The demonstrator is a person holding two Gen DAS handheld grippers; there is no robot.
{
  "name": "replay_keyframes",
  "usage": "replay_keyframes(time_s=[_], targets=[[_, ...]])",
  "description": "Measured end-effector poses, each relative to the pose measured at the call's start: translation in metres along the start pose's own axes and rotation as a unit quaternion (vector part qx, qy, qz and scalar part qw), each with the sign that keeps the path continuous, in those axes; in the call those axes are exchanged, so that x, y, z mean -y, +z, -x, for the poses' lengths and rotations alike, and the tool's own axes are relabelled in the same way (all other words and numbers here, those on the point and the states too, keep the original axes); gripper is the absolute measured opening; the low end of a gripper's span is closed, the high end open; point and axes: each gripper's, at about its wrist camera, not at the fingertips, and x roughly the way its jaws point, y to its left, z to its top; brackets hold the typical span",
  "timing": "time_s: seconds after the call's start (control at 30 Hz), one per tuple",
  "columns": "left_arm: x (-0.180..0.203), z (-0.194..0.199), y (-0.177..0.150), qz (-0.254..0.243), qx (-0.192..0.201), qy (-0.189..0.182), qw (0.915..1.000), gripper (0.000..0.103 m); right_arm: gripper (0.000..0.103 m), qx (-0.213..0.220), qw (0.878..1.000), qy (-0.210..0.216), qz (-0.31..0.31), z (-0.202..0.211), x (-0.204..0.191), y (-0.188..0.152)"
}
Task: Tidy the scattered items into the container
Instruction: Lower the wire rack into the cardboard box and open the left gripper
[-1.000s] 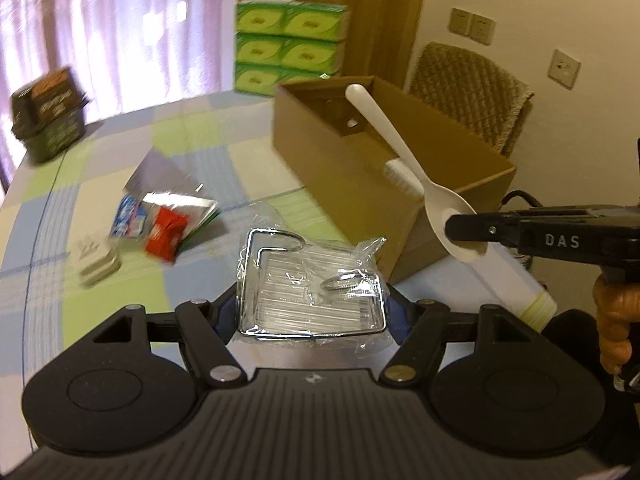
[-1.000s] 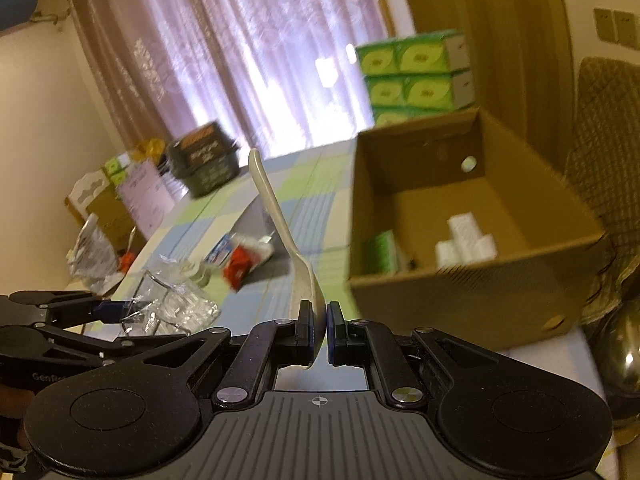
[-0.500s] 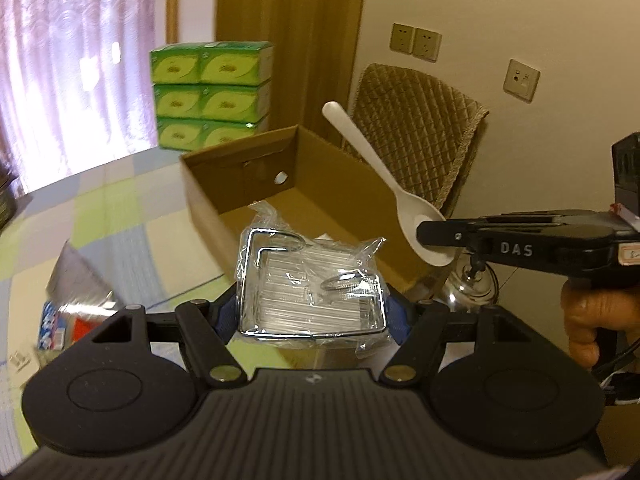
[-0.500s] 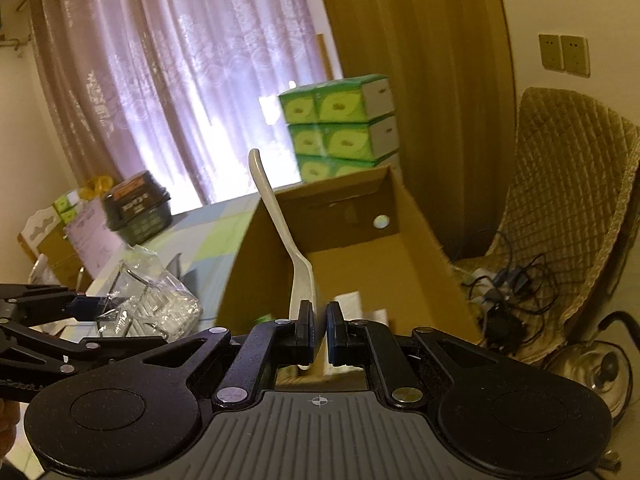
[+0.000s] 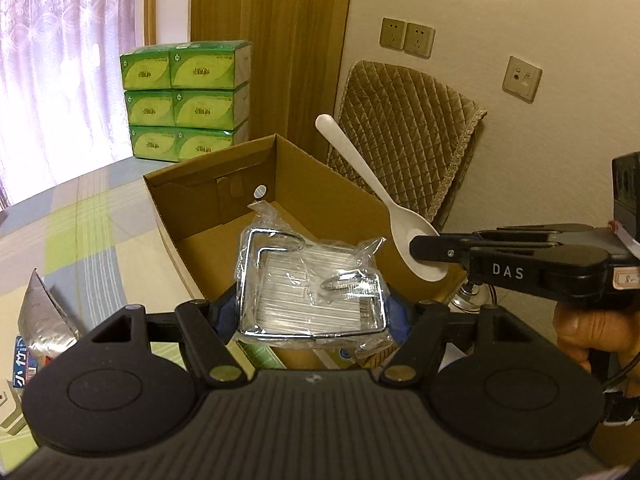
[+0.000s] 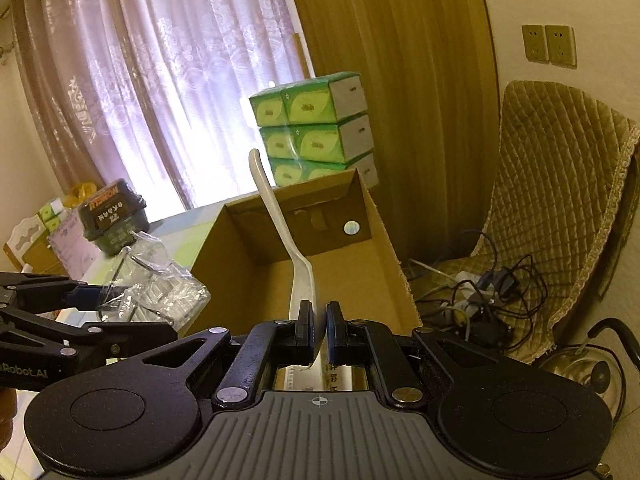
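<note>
My left gripper (image 5: 312, 306) is shut on a chrome wire rack wrapped in clear plastic (image 5: 310, 288), held above the open cardboard box (image 5: 200, 184). That wrapped rack (image 6: 160, 284) also shows at the left of the right wrist view. My right gripper (image 6: 319, 330) is shut on the bowl of a white plastic spoon (image 6: 280, 228), whose handle points up over the box (image 6: 240, 264). In the left wrist view the spoon (image 5: 372, 192) and right gripper (image 5: 430, 250) hang over the box's right wall. Small packages lie on the box floor, mostly hidden.
Stacked green tissue boxes (image 5: 184, 96) stand behind the box. A quilted chair (image 5: 404, 140) is at the right, with tangled cables (image 6: 488, 292) on its seat. A foil packet (image 5: 44, 316) lies on the checked tablecloth (image 5: 80, 240). A dark container (image 6: 110, 216) sits far left.
Both grippers have moved with their loads from over the table to above the open box. The box now lies directly beneath both. Grips are unchanged.
</note>
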Motion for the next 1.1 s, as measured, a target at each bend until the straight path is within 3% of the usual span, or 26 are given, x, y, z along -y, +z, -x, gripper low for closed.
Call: replay_keyframes(time_s=[1.1], targets=[[-0.001, -0.03, 0.004, 0.008, -0.014, 0.0, 0.9999, 0.066, 0.008, -0.006, 1.0, -0.001, -0.003, -0.011, 0.007, 0.001]])
